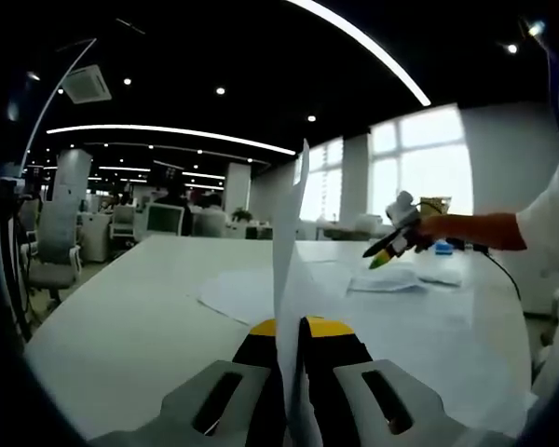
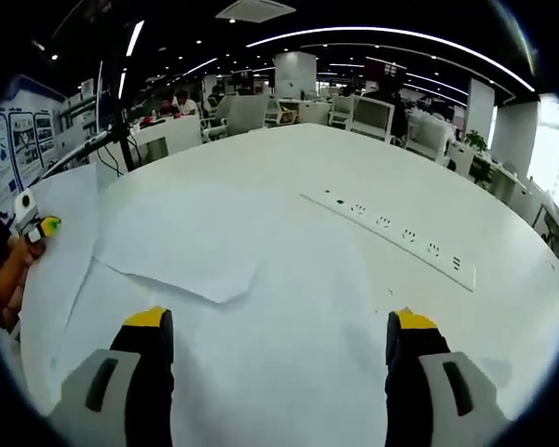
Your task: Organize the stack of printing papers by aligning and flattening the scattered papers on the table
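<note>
- So, progress check: my guess is this job is barely started. The papers [image 2: 191,242] lie spread over the white tabletop [image 2: 503,233], overlapping at odd angles with corners poking out, nothing squared up into one pile yet.
- In the left gripper view there's another loose patch of sheets [image 1: 252,293] lying flat further out on the tabletop, plus a small crumpled-looking bunch [image 1: 396,279] near the far hand.
- Left tool [image 1: 291,328]: jaws pinched together on a single sheet [image 1: 289,251], which stands up on edge, off the tabletop and roughly upright in front of the camera.
- Right tool [image 2: 279,326]: jaws spread wide, nothing between them. It hovers above the papers; whether it touches them I can't tell.
- You can also spot the right tool from the left gripper view, held by a hand in an orange sleeve [image 1: 475,228].
- Still left, as I see it: gather everything, line up the edges, press the stack flat.
</note>
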A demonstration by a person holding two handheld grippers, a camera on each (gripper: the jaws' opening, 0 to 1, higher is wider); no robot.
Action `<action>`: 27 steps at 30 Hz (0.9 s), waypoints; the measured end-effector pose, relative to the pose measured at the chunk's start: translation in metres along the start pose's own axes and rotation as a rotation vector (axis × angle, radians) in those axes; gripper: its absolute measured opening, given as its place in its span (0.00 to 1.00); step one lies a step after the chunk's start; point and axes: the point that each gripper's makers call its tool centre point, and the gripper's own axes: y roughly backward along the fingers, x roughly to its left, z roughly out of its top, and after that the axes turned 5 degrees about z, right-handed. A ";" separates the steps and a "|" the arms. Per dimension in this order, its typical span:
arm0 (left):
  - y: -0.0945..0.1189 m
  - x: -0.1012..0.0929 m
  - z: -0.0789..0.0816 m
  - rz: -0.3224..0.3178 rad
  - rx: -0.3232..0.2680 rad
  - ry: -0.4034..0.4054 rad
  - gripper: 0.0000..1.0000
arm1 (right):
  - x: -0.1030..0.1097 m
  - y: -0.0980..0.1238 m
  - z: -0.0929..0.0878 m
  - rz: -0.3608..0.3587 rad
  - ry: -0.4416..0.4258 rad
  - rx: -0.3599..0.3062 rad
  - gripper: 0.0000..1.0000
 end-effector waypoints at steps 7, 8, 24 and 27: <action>0.001 0.001 0.001 -0.001 -0.007 0.002 0.06 | -0.001 0.000 0.000 -0.002 -0.020 -0.010 0.90; 0.001 0.001 0.001 -0.001 -0.008 0.002 0.06 | -0.002 -0.001 0.000 -0.003 -0.022 -0.010 0.90; 0.001 -0.001 0.002 0.000 -0.014 0.006 0.06 | -0.018 -0.015 -0.010 -0.007 -0.043 0.011 0.90; 0.002 0.002 0.003 0.000 -0.015 0.008 0.06 | -0.022 -0.018 -0.012 -0.013 -0.047 0.018 0.89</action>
